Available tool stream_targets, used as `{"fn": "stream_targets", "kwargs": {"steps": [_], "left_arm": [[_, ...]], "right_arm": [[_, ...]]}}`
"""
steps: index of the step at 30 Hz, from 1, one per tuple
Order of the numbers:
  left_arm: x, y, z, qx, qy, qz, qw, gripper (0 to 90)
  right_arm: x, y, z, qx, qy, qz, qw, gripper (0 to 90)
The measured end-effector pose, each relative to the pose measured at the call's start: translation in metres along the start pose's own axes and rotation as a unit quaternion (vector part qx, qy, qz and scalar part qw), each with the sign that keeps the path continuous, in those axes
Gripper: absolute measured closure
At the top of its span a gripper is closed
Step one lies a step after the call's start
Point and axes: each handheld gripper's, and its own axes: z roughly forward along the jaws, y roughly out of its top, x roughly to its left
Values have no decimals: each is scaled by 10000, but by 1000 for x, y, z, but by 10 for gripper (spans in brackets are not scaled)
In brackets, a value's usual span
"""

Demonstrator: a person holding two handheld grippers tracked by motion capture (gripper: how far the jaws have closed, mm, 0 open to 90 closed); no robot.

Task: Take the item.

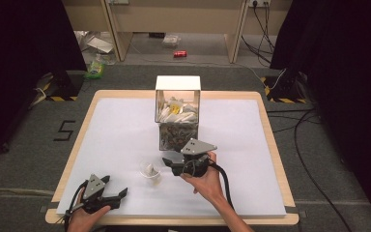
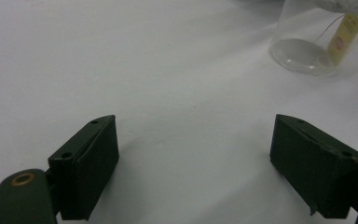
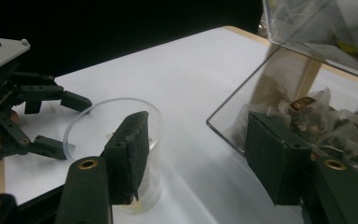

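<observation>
hovering just right of the cup (image 1: 150,170), right gripper (image 1: 168,163) gapes empty; left gripper (image 1: 121,195) released near table edge (image 1: 174,220).

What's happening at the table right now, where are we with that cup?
A person holds a gripper in each hand over a white table. A clear plastic cup with a tea bag in it stands in front of a clear box stocked with tea bags. The right gripper hovers between cup and box, jaws open and holding nothing. The left gripper rests near the table's front edge, jaws open and holding nothing.
</observation>
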Motion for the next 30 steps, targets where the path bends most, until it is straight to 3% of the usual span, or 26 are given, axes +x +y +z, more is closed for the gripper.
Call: {"fn": "stream_targets", "kwargs": {"steps": [30], "left_arm": [[0, 0, 0, 0, 3, 0, 10000, 146]], "right_arm": [[-31, -34, -38, 84, -516, 417, 9978, 391]]}}
